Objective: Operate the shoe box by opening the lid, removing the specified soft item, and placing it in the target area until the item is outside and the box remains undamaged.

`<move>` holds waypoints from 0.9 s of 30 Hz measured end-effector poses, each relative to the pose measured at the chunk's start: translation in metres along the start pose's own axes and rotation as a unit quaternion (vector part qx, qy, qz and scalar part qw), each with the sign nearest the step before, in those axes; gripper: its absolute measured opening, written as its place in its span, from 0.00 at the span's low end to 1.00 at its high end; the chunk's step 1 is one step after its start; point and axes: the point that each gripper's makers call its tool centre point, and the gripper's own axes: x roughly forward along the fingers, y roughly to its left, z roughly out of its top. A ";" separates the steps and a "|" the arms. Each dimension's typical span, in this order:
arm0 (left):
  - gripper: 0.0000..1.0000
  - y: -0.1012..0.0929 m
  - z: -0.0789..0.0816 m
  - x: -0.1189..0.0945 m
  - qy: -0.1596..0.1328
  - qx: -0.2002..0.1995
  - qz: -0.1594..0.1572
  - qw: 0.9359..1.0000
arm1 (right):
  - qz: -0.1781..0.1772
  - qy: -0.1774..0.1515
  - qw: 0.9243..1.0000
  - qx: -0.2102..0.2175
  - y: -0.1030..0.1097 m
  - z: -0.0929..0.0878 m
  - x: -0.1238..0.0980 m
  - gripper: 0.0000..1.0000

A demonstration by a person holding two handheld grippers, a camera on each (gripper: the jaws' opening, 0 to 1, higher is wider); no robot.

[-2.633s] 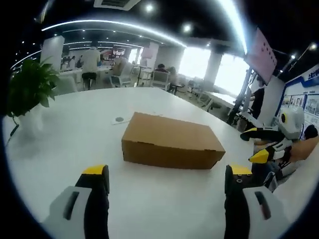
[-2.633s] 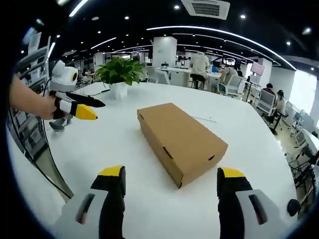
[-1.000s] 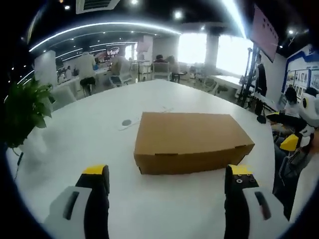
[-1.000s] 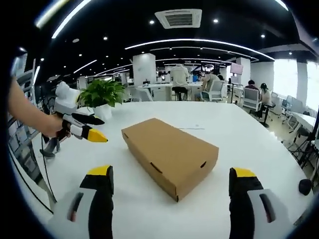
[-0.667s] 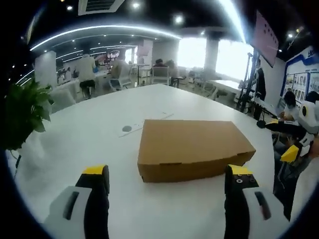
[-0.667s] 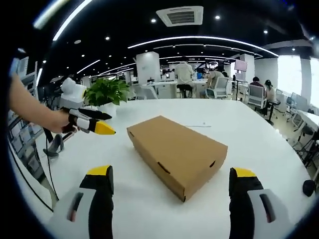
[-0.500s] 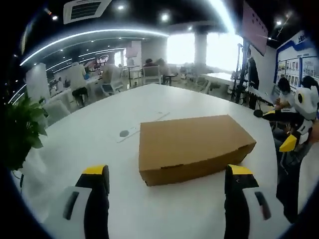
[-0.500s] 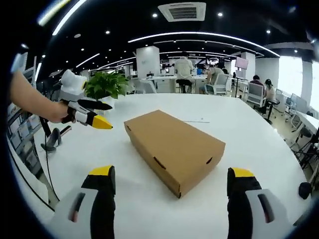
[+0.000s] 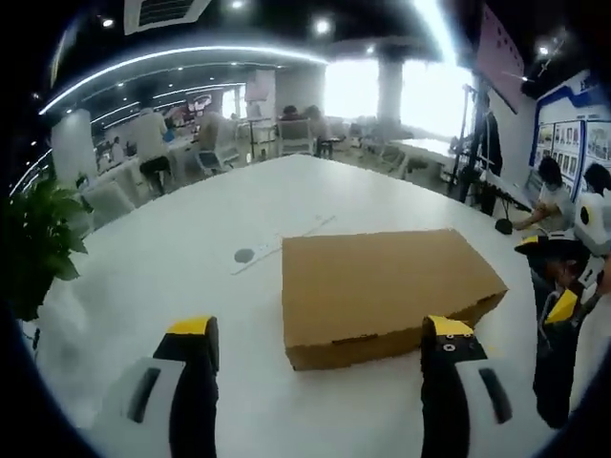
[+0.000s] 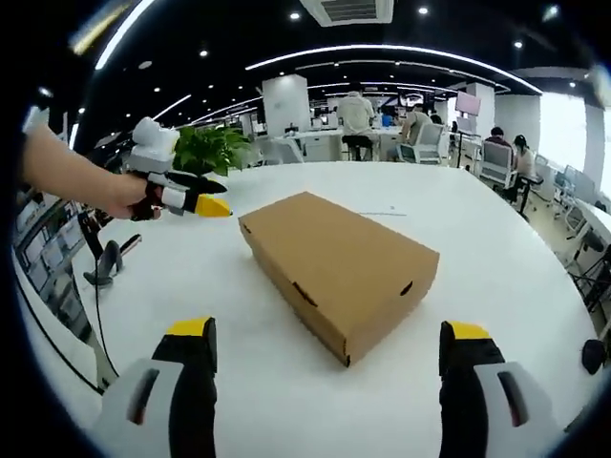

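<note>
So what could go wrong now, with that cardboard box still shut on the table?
The shoe box is thin cardboard with its lid closed; hard fingers prying at the small side slots could tear it. It also sits loose on the smooth white table, so a one-sided push from the left gripper might slide it.

The left gripper (image 9: 320, 334) had its two yellow-tipped jaws spread wide with nothing between them; seen from the right gripper view it hung in the air, jaws set one above the other with a gap between the tips, gripped by the person's hand (image 10: 122, 197) at the end of a bare forearm (image 10: 59, 164). The right gripper (image 10: 329, 339) likewise had its jaws wide apart and held nothing, and in the left gripper view it appeared at the right edge, a yellow tip pointing down.
</note>
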 end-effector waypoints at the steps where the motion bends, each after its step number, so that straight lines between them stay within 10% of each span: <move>1: 0.90 0.002 0.010 0.002 -0.026 -0.026 0.005 0.999 | -0.006 -0.003 1.000 -0.003 -0.002 0.001 0.001 0.99; 3: 0.92 0.002 0.018 0.005 -0.044 -0.039 0.005 0.998 | -0.005 -0.015 1.000 0.003 -0.005 0.006 0.001 0.99; 6: 0.98 0.005 -0.001 0.014 0.031 0.022 0.003 0.999 | -0.015 -0.009 1.000 0.002 -0.009 0.006 0.005 0.99; 9: 0.99 -0.004 0.005 0.017 0.024 0.074 -0.032 0.996 | -0.027 -0.004 1.000 -0.009 -0.015 0.006 0.009 1.00; 16: 0.99 -0.024 -0.017 0.017 0.076 0.171 -0.081 0.979 | -0.035 -0.047 0.998 -0.025 -0.019 0.023 0.011 0.98; 22: 0.99 -0.022 -0.038 0.018 0.122 0.215 -0.070 0.966 | -0.027 -0.040 0.999 -0.019 -0.016 0.021 0.012 0.97; 27: 0.99 -0.019 -0.042 0.021 0.128 0.204 -0.066 0.968 | 0.000 -0.014 0.999 -0.029 -0.003 0.010 0.014 0.81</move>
